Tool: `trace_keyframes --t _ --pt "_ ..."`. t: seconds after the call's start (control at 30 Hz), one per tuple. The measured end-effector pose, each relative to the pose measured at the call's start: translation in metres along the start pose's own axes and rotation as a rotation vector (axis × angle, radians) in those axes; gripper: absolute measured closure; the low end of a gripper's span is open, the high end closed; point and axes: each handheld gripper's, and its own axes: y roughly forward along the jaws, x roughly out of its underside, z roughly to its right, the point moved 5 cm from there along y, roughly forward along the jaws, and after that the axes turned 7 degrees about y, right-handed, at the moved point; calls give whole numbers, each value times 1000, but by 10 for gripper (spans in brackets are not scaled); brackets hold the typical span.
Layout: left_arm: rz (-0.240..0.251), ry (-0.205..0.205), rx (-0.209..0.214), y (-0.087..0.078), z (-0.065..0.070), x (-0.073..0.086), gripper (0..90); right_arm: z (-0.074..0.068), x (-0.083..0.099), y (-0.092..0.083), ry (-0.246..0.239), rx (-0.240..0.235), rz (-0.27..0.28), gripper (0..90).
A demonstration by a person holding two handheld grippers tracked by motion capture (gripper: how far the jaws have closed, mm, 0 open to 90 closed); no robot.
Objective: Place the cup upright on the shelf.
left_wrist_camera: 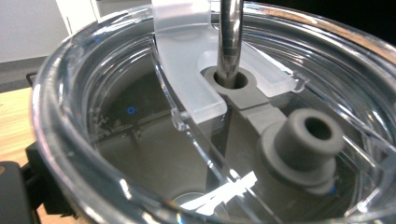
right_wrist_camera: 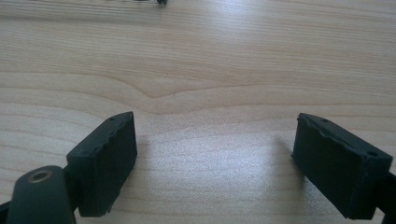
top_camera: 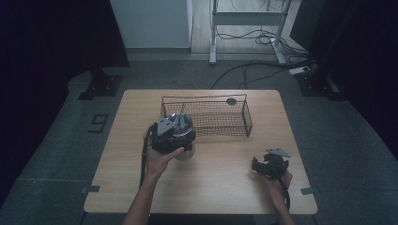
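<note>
Clamping the clear tumbler, left tongs hold it; right tongs stand apart.

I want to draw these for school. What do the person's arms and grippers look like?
The left gripper and right gripper are black, each topped by a grey three-cornered plate. A black cable trails from each. The jaws are square black blocks with toothed pads. The forearms are bare, no sleeves.
</note>
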Motion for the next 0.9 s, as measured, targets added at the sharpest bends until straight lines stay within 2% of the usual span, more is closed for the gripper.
trace_keyframes --t 0.13,0.27,0.33,0.47,0.57,0.8,0.9 --pt "4 -26 0 7 -2 -1 30 0 0 0 -1 -3 -1 134" --pt "1 -35 -3 15 -3 -1 30 0 1 -1 -10 -8 -1 133" --pt "-2 -30 -13 19 -4 -1 30 0 1 -1 -11 -12 -2 134" --pt "-15 -18 -34 26 -6 -2 30 -3 1 -2 -42 -7 11 135" --pt "-18 -9 -40 28 -8 -2 30 -3 1 -2 -40 -6 9 132" --pt "-2 -51 -29 34 -16 -4 30 -4 1 -1 -44 3 10 123" --pt "5 -57 -32 37 -20 -6 31 -3 1 -1 -34 0 6 125"
